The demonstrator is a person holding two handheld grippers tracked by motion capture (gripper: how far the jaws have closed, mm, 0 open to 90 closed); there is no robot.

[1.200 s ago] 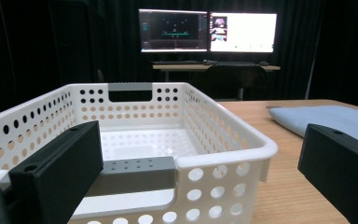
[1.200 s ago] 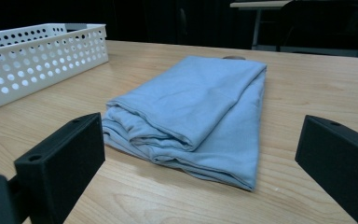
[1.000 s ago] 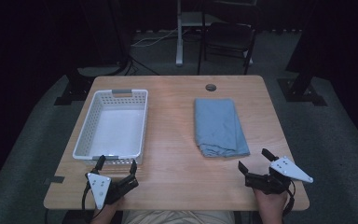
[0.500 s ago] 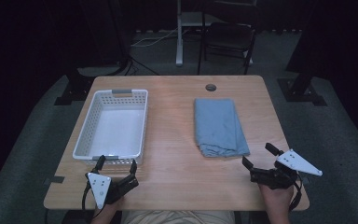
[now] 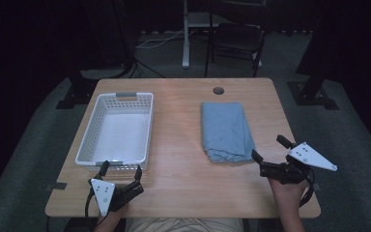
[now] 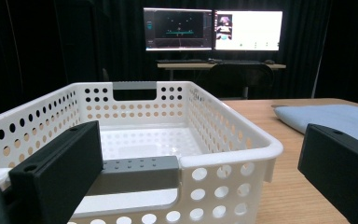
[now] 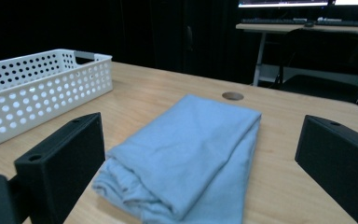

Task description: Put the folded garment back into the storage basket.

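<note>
A folded light-blue cloth [image 5: 226,130] [image 7: 191,154] lies on the right half of the wooden table [image 5: 178,135]. A white perforated basket [image 5: 118,130] [image 6: 135,144] with grey handles stands empty on the left half. My left gripper [image 5: 120,170] [image 6: 196,186] is open just in front of the basket's near wall. My right gripper [image 5: 270,149] [image 7: 200,186] is open at the table's front right, its jaws spread wide and facing the cloth's near right corner, with nothing between them.
A small round grommet hole [image 5: 218,90] sits near the table's far edge. Beyond the table stand a dark chair [image 5: 234,36] and a desk with two lit monitors [image 6: 212,29]. Bare wood [image 5: 178,125] separates basket and cloth.
My right gripper has moved right and forward and turned to face the cloth's near corner. The left gripper has stayed in place.
</note>
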